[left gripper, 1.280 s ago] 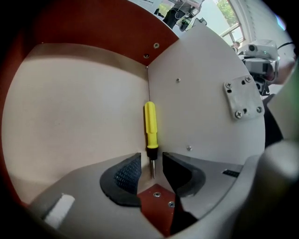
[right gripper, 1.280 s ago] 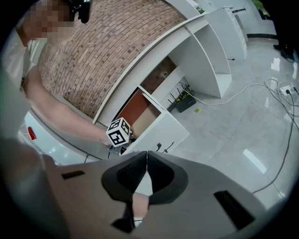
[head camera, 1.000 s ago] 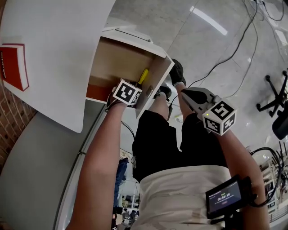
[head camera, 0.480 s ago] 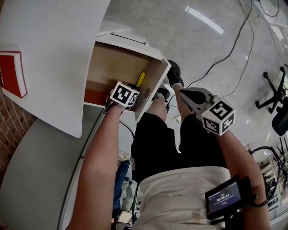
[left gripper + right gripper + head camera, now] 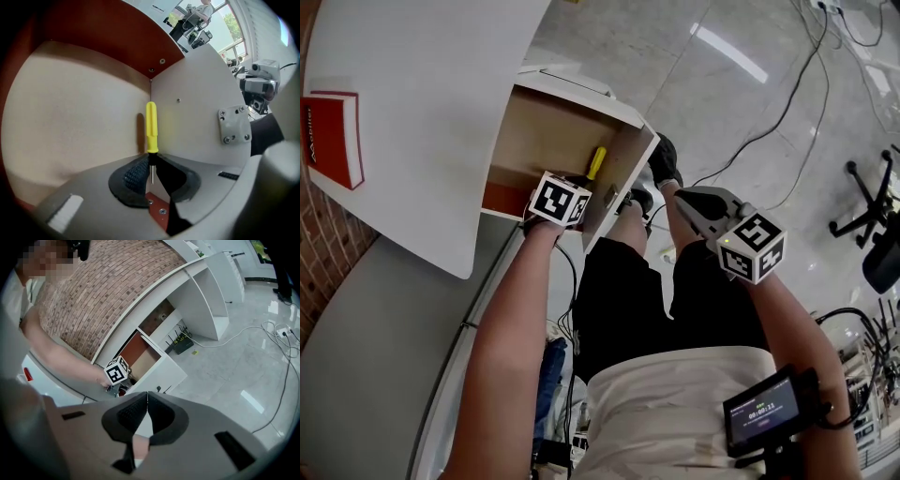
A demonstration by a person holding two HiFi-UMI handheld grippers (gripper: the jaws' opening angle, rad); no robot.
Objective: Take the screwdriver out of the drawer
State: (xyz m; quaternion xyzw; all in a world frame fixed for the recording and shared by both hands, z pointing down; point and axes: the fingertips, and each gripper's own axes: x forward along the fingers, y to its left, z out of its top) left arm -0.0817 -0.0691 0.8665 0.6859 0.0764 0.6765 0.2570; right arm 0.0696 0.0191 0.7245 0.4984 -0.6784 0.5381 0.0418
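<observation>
1. Left hand-held gripper (image 5: pixel 151 159): it reaches down into the open drawer (image 5: pixel 84 122). Its jaws have just been closing and now pinch the screwdriver (image 5: pixel 151 126) at the black collar below the handle, with the thin shaft running back between the pads.
2. Judge the grip before you lift. The collar is narrow and round, so it may roll or pivot. Keep the squeeze firm and square to the shaft.
3. Lift straight up, away from the drawer floor. Keep the handle clear of the white wall (image 5: pixel 197 117) beside it, then withdraw over the drawer edge.
4. Materials: the handle is smooth yellow plastic, a slim cylinder. The shaft is bare metal. The pads carry a black knurled facing. The drawer floor is pale and matte, like raw board, the back panel is reddish-brown, and the wall is smooth white with a grey screwed plate (image 5: pixel 233 124).
5. Right hand-held gripper (image 5: pixel 146 397): it is held well outside the drawer, over the glossy floor, jaws pressed together on nothing. Leave it there.
</observation>
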